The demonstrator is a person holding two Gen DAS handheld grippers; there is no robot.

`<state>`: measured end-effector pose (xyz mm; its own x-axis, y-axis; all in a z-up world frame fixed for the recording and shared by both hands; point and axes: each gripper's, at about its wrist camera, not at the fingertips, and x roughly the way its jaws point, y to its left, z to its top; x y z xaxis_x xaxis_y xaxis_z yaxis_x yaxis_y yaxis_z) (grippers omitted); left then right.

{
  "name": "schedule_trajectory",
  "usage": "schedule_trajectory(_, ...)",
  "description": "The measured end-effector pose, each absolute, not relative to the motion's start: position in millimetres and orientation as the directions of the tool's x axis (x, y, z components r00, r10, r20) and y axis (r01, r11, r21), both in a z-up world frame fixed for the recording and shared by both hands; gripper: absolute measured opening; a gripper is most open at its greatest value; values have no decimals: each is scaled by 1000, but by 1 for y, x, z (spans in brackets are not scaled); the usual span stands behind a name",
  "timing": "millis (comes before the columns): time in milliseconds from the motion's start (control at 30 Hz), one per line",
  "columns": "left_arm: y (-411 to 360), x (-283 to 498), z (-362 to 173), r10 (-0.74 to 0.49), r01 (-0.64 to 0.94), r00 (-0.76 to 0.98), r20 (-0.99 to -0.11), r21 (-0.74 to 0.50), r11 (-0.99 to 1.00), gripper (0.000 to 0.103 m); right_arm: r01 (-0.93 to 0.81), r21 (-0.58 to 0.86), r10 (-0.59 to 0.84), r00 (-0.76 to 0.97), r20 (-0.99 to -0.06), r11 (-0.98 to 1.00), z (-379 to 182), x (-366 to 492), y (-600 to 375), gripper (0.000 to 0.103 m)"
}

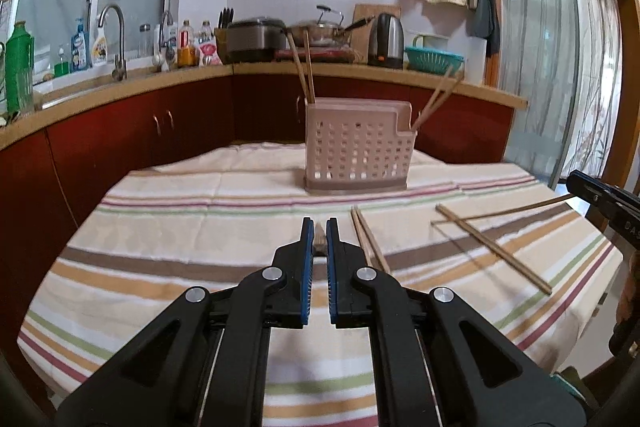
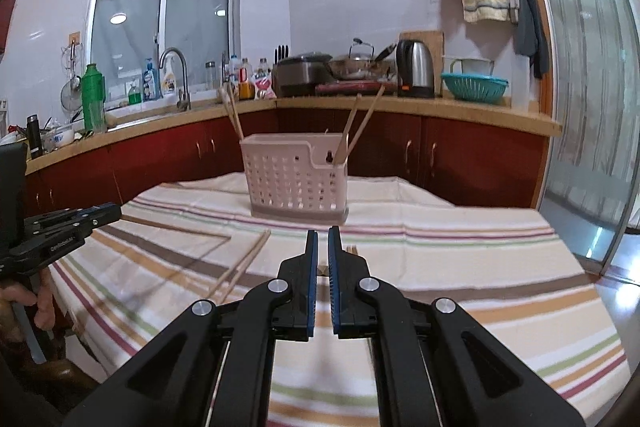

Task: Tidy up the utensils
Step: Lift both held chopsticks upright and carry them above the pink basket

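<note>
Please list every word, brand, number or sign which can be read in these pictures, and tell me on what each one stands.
"DAS": raised letters on the right gripper, cut off by the picture's edge.
Raised word on the left gripper: too blurred to read.
Labels on the bottles by the sink: too small to read.
No other text shows.

Bright ceiling lamps glare in the window (image 2: 160, 23) panes; soft shadows fall beneath the chopsticks (image 1: 492, 247); fisheye bends and darkens edges; slight blur throughout.
</note>
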<state>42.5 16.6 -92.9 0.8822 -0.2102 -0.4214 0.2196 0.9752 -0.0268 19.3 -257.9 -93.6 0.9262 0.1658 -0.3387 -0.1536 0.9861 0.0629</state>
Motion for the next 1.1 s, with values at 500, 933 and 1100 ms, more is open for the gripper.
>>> schedule_trajectory(500, 5, 85, -56, -228, 240, 912, -340, -7, 971, 7, -173, 55, 181, 951, -252, 983, -60, 67, -253, 6)
schedule_trajectory(933, -2, 129, -38, -254, 266, 915, -313, -7, 964, 7, -188, 57, 196, 954, -229, 981, -44, 110, -248, 6)
schedule_trajectory(1100, -6, 144, -25, -273, 283, 917, -292, -7, 959, 7, -200, 82, 212, 956, -204, 976, -27, 122, -253, 6)
